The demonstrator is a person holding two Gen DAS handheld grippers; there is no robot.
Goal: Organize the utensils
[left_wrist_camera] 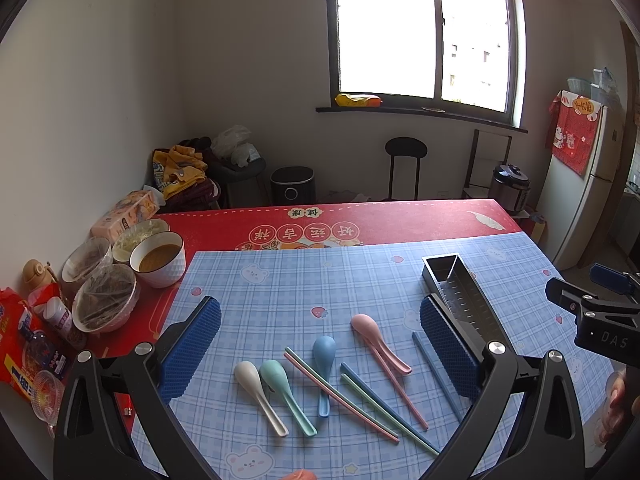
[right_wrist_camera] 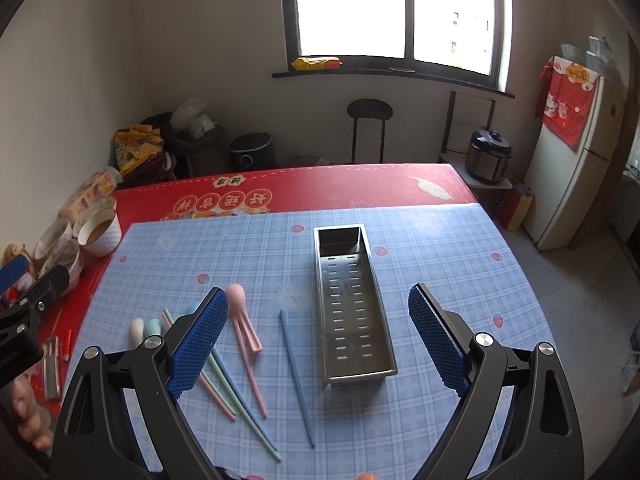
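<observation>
On the blue checked mat [left_wrist_camera: 280, 280] lie a white spoon [left_wrist_camera: 256, 392], a teal spoon [left_wrist_camera: 284, 392], a blue spoon [left_wrist_camera: 323, 364] and a pink spoon [left_wrist_camera: 376, 340], with several loose pastel chopsticks [left_wrist_camera: 360, 396] between them. A metal perforated utensil tray [right_wrist_camera: 352, 304] stands empty to their right. My left gripper [left_wrist_camera: 320, 344] hangs open above the spoons. My right gripper [right_wrist_camera: 318, 340] is open above the tray's near end and a single blue chopstick [right_wrist_camera: 296, 376]. In the right wrist view the blue spoon is mostly hidden behind the left finger pad [right_wrist_camera: 200, 344].
Several food bowls [left_wrist_camera: 160, 260], snack bags [left_wrist_camera: 24, 340] and a tissue pack [left_wrist_camera: 124, 212] crowd the red tablecloth's left edge. Beyond the table stand a stool [right_wrist_camera: 370, 128], a rice cooker [right_wrist_camera: 490, 156] and a fridge [right_wrist_camera: 576, 160]. The table's right edge drops to floor.
</observation>
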